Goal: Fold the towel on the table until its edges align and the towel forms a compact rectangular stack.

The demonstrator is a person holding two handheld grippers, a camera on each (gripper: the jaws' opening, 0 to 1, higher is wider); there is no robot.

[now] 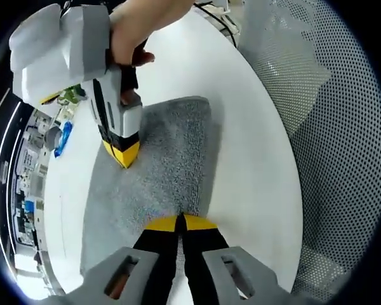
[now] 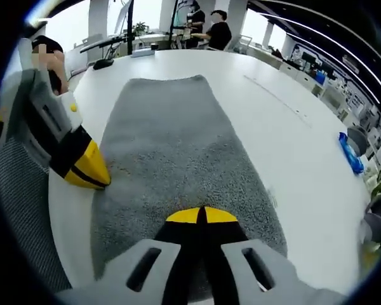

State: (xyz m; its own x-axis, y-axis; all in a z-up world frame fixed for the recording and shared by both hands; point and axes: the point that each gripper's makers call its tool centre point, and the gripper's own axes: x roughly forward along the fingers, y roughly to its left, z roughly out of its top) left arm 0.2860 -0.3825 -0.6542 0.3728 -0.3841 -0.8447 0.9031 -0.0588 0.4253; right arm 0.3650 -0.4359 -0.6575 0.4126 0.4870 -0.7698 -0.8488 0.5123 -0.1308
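Where the left gripper view looks down along its own jaws, the left tool (image 1: 181, 222) rises from the bottom centre with its yellow tips pressed together, closed on the near edge of the grey towel (image 1: 171, 171), which seems pinched between them. That towel runs as a long strip from the lower left of the frame up to the upper centre, lying flat on the white desk (image 1: 254, 171). At the upper left the right tool (image 1: 124, 154) comes down from a hand (image 1: 140, 28), its yellow tip touching the towel's left edge; its jaws look closed, and whether they hold cloth cannot be told from here. A perforated grey chair back (image 1: 330, 127) fills the right of the frame beyond the desk's rim. Turning to the right gripper view, the right tool (image 2: 202, 216) stands at the bottom centre, yellow tips together on the towel's (image 2: 171, 146) near end, apparently gripping it. The towel stretches away toward the upper centre across the desk (image 2: 292, 146). At the left edge the left tool (image 2: 89, 171) meets the towel's left border, tip closed. People (image 2: 219, 28) stand far off at the top.
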